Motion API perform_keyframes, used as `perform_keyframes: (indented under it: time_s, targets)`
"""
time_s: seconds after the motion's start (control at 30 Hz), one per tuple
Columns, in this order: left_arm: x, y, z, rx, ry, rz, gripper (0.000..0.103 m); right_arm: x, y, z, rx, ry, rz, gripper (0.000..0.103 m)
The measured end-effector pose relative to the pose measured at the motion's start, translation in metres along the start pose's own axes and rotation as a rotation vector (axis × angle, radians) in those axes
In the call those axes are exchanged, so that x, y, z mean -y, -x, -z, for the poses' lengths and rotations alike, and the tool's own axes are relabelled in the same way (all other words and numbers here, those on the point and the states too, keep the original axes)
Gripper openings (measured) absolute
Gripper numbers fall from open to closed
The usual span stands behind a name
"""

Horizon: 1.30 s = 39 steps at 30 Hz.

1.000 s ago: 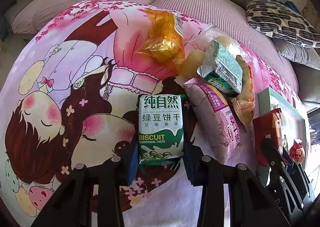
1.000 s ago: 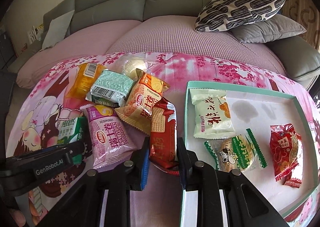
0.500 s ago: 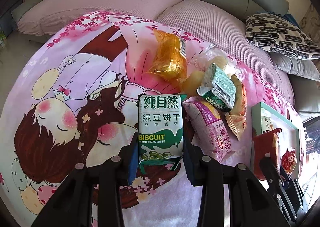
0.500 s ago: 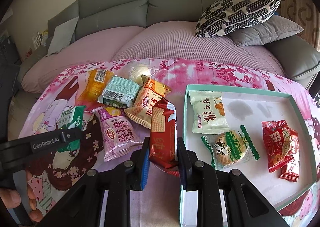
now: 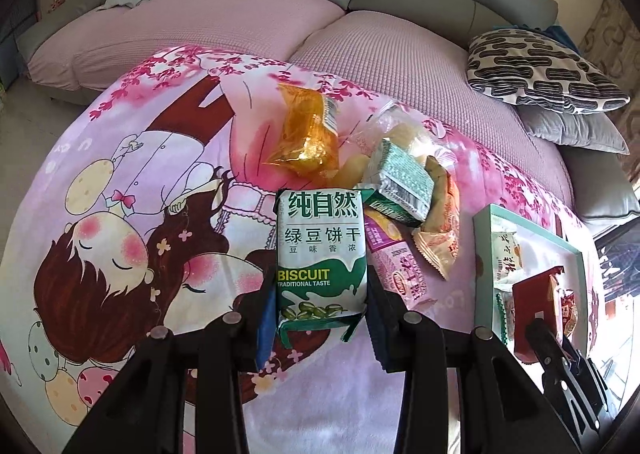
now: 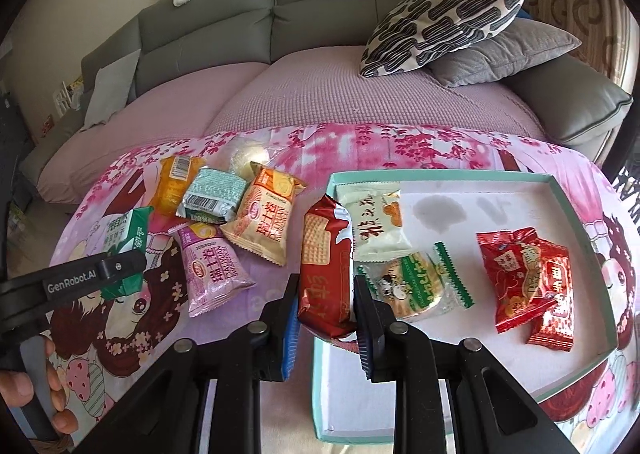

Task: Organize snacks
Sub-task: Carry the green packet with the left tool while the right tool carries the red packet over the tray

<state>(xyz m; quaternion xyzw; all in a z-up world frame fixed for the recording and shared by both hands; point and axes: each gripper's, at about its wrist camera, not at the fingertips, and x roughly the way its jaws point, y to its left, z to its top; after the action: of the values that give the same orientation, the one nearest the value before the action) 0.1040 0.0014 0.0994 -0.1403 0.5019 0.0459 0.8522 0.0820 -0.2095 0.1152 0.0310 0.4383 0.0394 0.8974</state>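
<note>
Left wrist view: the left gripper (image 5: pixel 320 306) has its jaws clamped on the lower end of a green-and-white biscuit pack (image 5: pixel 321 254), which stands at bottom centre. Above and right of it lies a heap of five loose snacks: an orange packet (image 5: pixel 306 136), a clear-wrapped pastry (image 5: pixel 400 130), a mint-green pack (image 5: pixel 404 178), a purple pack (image 5: pixel 400 270) and a beige-orange pack (image 5: pixel 440 230). The teal-rimmed box (image 5: pixel 482 254) sits at the right edge.

Right wrist view: the right gripper (image 6: pixel 325 310) has its jaws pressed on a red cracker pack (image 6: pixel 326 270), held at bottom centre over the box's left rim. Inside the box (image 6: pixel 440 175) lie four snacks: one white packet (image 6: pixel 376 224), one green-edged candy (image 6: pixel 416 284) and two red packets (image 6: pixel 528 278).
</note>
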Motion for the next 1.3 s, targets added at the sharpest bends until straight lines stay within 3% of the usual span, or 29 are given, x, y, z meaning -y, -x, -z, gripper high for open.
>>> perform_keyframes:
  time_s: [0.33,0.57,0.8,1.0,1.3]
  targets:
    - [0.072,0.011,0.015,0.007,-0.186,0.071,0.041,0.075,0.027,-0.007,0.043,-0.149,0.109,0.026]
    - [0.138,0.016,0.044,0.006,-0.363,0.114,0.041,0.129,0.045,-0.007,0.069,-0.249,0.199,0.026]
    - [0.191,0.009,0.078,-0.047,-0.489,0.176,0.041,0.172,0.057,0.001,0.081,-0.329,0.26,0.026]
    - [0.209,-0.001,0.094,-0.082,-0.543,0.171,0.041,0.194,0.057,0.008,0.067,-0.378,0.281,0.026]
    - [0.208,-0.014,0.097,-0.113,-0.537,0.145,0.041,0.205,0.038,0.013,0.024,-0.386,0.28,0.026]
